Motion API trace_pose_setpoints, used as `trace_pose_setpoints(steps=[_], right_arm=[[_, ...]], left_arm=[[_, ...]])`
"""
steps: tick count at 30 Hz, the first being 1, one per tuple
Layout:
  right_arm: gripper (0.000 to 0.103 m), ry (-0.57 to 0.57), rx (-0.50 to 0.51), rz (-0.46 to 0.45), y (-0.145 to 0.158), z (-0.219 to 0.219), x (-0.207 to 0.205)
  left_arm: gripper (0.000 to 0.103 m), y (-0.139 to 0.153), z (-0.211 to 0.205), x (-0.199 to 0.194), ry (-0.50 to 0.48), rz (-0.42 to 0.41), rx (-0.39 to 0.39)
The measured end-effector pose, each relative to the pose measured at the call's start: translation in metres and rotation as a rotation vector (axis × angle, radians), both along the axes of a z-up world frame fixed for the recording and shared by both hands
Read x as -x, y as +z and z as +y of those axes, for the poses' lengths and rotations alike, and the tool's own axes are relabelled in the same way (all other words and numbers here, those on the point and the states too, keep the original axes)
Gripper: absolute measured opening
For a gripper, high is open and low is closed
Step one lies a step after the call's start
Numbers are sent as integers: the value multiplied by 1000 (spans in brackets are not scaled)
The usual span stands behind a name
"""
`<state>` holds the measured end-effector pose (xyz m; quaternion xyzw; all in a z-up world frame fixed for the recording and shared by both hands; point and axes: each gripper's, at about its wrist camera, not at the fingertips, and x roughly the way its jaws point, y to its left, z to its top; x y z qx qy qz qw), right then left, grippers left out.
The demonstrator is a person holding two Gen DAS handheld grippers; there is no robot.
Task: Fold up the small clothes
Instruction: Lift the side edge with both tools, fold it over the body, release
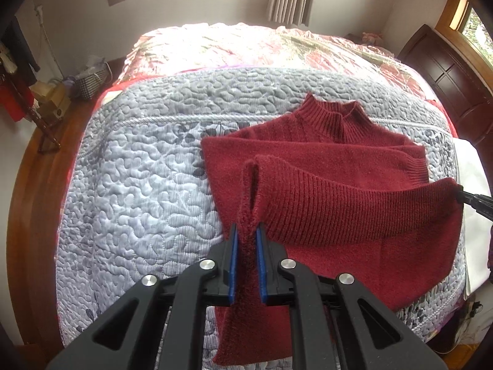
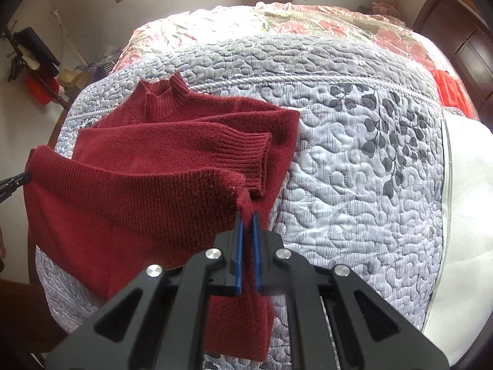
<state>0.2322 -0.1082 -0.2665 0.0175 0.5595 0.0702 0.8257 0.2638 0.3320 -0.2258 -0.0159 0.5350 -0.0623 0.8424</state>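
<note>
Two wrist fisheyes, each close above the quilted bed (image 1: 129,185), facing forward along own fingers toward the headboard wall; both share the red sweater (image 1: 339,166) (image 2: 148,154)

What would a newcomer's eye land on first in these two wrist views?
The dark red sweater stands out, lying partly folded on the pale quilted bedspread, collar pointing toward the far wall. Each gripper has its blue-padded jaws shut on a bottom corner: the left gripper at the sweater's left, the right gripper at its right, with the hem lifted between them.
</note>
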Motion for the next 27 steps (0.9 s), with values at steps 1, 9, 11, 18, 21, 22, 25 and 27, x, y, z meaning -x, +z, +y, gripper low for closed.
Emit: trace_pose_setpoints(steps=[1,9,11,18,21,22,25,27], right_arm=[[4,-4,-2,-12,6,-1,-1],[4,5,-14,-108,49,-8,-29],[4,19,-15,-122,51,-7,-44],[4,46,-26,-92,26,-9,-102],[4,41,-33,-61,9,-10,-126],[4,41,-34,-53,6,-10,-132],[4,47,-30,-39,-3,-9,-147],[4,47,-32,-34,-6,-9,-154]], left_arm=[[11,6,0,0,-1,-15,0],[11,40,9,-29,-4,-101,14],[11,39,11,-42,-3,-109,27],[11,10,19,-90,9,-80,80],[11,-10,22,-108,17,-45,92],[11,-16,23,-114,18,-35,92],[11,-25,24,-128,13,-22,95],[11,-28,24,-136,5,-15,100]])
